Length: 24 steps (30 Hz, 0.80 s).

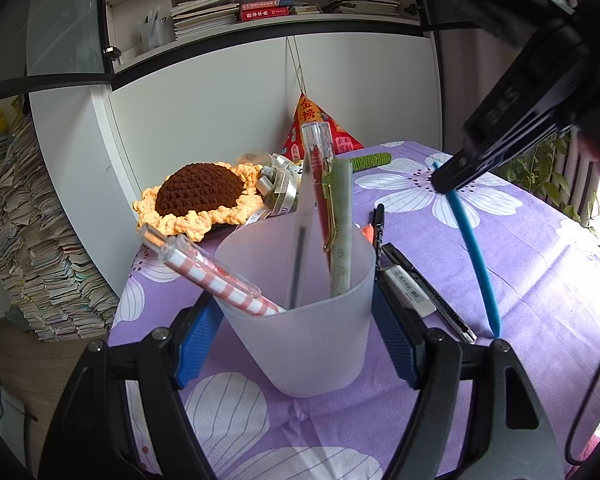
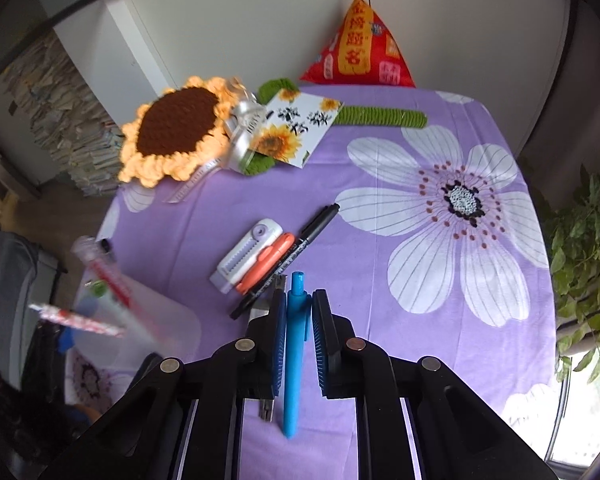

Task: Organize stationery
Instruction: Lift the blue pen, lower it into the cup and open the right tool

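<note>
Blue pen (image 2: 293, 344), one item, held off the counter (image 2: 380, 288) in the right tongs (image 2: 296, 312), whose pads are closed narrowly on its barrel. From the right wrist view its long axis runs along the tongs' own pointing line, clicker end forward; from the left wrist view it hangs steeply, tip low and clear of the cloth. Destination, by judgement: frosted cup (image 1: 300, 312), clamped at its sides by the left tongs (image 1: 296, 340), which stand wide around it and hold it upright. Cup already contains a checked pen (image 1: 208, 272), a red pen (image 1: 318, 172) and a green pen (image 1: 342, 224). Governing relation: cup lies to the left of the right tongs and lower, its mouth facing up, so the pen must travel leftward and arrive near upright above the rim. Remaining on the counter between the two: black marker (image 2: 300, 244), orange highlighter (image 2: 266, 262), white correction tape (image 2: 246, 254).
</note>
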### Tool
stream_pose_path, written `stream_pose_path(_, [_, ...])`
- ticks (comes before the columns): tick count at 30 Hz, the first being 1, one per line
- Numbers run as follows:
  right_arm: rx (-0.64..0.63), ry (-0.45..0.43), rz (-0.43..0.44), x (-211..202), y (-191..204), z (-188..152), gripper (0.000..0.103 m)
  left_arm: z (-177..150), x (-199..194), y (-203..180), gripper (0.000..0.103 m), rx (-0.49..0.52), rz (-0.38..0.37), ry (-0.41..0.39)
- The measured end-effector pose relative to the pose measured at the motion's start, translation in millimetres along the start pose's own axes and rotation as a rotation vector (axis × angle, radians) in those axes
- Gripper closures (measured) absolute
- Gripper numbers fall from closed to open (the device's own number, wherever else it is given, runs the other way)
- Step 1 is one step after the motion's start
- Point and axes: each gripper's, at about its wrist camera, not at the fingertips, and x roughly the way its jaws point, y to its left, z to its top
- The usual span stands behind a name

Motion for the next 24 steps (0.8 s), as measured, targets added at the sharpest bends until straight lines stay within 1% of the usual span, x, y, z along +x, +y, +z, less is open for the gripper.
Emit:
stream_pose_path(4, [-0.030, -0.050, 0.010, -26.6, 7.4, -6.9, 0.090, 0.0, 0.0, 0.1, 0.030, 0.000, 0.000, 0.000])
stream_pose_path(10, [-0.066, -0.121, 0.020, -53.3, 19.2, -10.1, 0.092, 0.0, 0.0, -0.3, 0.030, 0.000, 0.000, 0.000])
stream_pose_path(15, [-0.109, -0.209, 0.021, -80.0, 33.4, -7.2, 0.092, 0.0, 0.0, -0.2, 0.030, 0.000, 0.000, 0.000])
stream_pose_path(21, [-0.148, -0.290, 0.055, -113.1, 50.9, 0.6, 0.092, 0.0, -0.1, -0.3, 0.030, 0.000, -0.001, -0.001])
stream_pose_path(24, [-0.169, -0.340, 0.090, -135.6, 60.9, 3.0, 0.092, 0.1, 0.0, -0.1, 0.030, 0.000, -0.001, 0.000])
